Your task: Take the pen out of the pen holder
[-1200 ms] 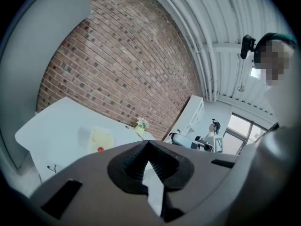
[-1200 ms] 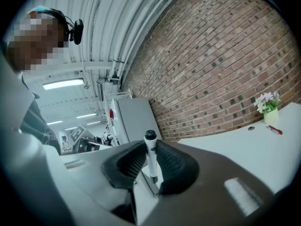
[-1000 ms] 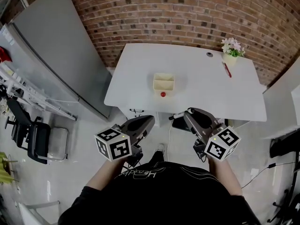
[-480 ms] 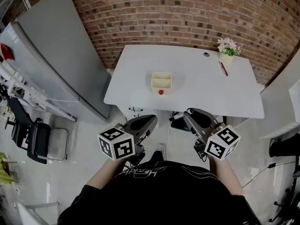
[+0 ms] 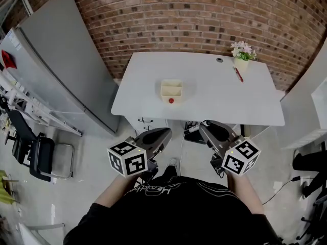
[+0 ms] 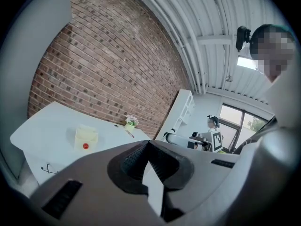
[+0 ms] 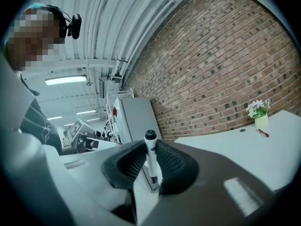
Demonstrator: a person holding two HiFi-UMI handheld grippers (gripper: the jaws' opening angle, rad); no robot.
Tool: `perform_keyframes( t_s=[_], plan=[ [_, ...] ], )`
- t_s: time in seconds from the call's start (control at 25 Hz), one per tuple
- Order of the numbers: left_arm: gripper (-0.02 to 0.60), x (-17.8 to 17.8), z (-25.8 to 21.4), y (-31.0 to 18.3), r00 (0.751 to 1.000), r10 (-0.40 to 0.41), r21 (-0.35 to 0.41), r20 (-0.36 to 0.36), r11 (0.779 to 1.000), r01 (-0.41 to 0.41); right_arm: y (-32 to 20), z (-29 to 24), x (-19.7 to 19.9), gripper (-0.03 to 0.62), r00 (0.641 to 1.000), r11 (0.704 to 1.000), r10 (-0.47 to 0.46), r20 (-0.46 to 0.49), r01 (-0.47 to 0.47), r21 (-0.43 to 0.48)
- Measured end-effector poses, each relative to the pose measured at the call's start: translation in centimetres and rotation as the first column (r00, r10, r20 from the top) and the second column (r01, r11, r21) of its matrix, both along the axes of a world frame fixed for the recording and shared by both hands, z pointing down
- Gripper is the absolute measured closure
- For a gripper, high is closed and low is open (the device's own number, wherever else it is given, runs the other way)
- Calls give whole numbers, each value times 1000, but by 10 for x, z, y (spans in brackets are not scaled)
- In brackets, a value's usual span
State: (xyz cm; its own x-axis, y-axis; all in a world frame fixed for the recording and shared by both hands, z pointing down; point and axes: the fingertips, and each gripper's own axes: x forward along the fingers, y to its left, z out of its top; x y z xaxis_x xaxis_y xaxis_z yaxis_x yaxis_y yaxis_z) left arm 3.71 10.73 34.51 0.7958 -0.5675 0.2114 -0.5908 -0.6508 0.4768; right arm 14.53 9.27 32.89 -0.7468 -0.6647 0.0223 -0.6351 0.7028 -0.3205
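Observation:
A cream pen holder (image 5: 171, 89) stands on the white table (image 5: 204, 98), with a small red ball-like thing (image 5: 170, 100) at its front. Both show small in the left gripper view, pen holder (image 6: 86, 136) and table (image 6: 47, 126). My right gripper (image 5: 203, 126) is off the table's near edge, shut on a white pen with a black cap (image 5: 192, 128). In the right gripper view the pen (image 7: 150, 145) stands upright between the pads of that gripper (image 7: 151, 163). My left gripper (image 5: 165, 132) hangs beside it, jaws together on nothing (image 6: 146, 144).
A flower pot (image 5: 241, 56) and a red pen (image 5: 238, 74) lie at the table's far right. A grey cabinet (image 5: 61, 60) stands left of the table, a brick wall (image 5: 179, 19) behind it. Chairs and racks (image 5: 30, 147) crowd the left floor.
The table looks slightly smaller and farther off in the head view. Both grippers stay in front of the body, the right one still gripping the pen.

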Motion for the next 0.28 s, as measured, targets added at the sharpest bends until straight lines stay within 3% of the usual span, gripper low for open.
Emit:
perform_keyframes(
  t_s=[0.28],
  plan=[
    [578,8,-1,7,1000,-11,-8,-20,1000,11,11,-1,11,522,1000,1000,9,-1,-9,3]
  ],
)
